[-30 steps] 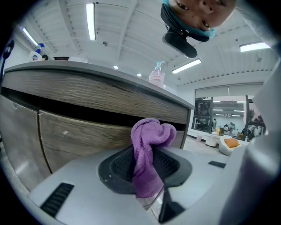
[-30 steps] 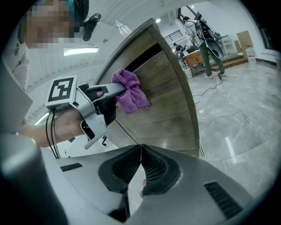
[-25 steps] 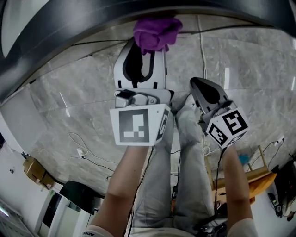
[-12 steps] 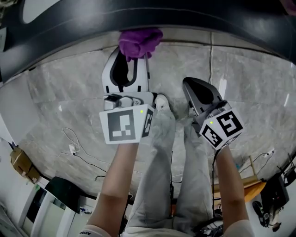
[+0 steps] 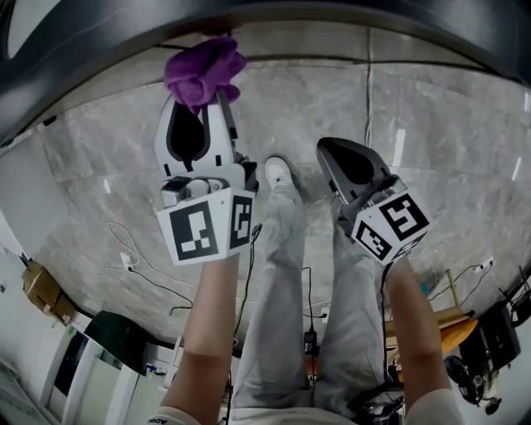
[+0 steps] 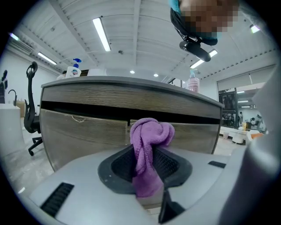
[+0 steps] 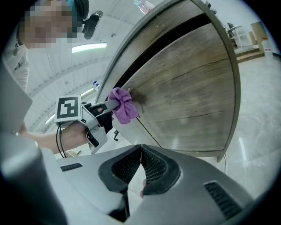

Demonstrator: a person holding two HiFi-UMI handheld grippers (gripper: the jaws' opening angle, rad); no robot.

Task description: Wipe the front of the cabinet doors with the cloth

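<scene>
A bunched purple cloth [image 5: 203,73] sticks out of my left gripper [image 5: 197,116], which is shut on it. In the left gripper view the cloth [image 6: 149,145] hangs between the jaws, in front of the seam of two wood-grain cabinet doors [image 6: 88,127]. The right gripper view shows the cloth [image 7: 124,105] against the door front [image 7: 189,96], just below the dark gap under the top. My right gripper [image 5: 353,166] hangs lower right of the left one, away from the cabinet [image 5: 332,17]. Its jaws [image 7: 140,165] are shut with nothing between them.
Grey marble floor [image 5: 465,149] runs below the cabinet. The person's legs and a white shoe [image 5: 278,170] stand between the grippers. Cables [image 5: 137,257] lie at left, a cardboard box [image 5: 37,282] beyond. A spray bottle [image 6: 74,68] stands on the cabinet top, an office chair [image 6: 30,114] beside it.
My left gripper has carried the cloth leftward along the cabinet front. The right gripper has drifted slightly left, still shut.
</scene>
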